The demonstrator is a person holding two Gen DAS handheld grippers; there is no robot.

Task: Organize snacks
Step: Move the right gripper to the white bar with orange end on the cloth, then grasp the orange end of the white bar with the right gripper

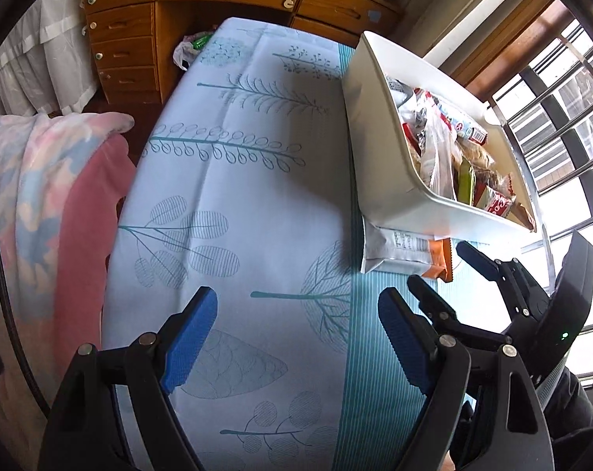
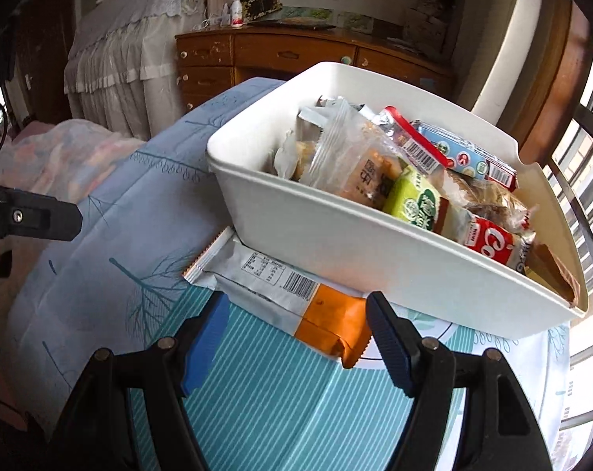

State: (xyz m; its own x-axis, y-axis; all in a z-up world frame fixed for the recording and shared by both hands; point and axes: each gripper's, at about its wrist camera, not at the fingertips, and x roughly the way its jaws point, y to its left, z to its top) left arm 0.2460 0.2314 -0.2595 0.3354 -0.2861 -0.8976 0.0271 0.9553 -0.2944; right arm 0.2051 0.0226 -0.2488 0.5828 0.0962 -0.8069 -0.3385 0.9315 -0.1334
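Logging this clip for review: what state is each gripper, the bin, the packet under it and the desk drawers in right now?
left gripper: open, holding nothing, over the tablecloth.
right gripper: open, fingers either side of the packet's orange end, not gripping.
white bin: upright, full of snack packs, resting on the packet.
orange and white packet: flat, sealed, partly under the bin.
desk drawers: all shut.

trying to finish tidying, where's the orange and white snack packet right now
The orange and white packet lies flat on the tablecloth, partly tucked under the white bin's near edge, just ahead of the open right gripper.
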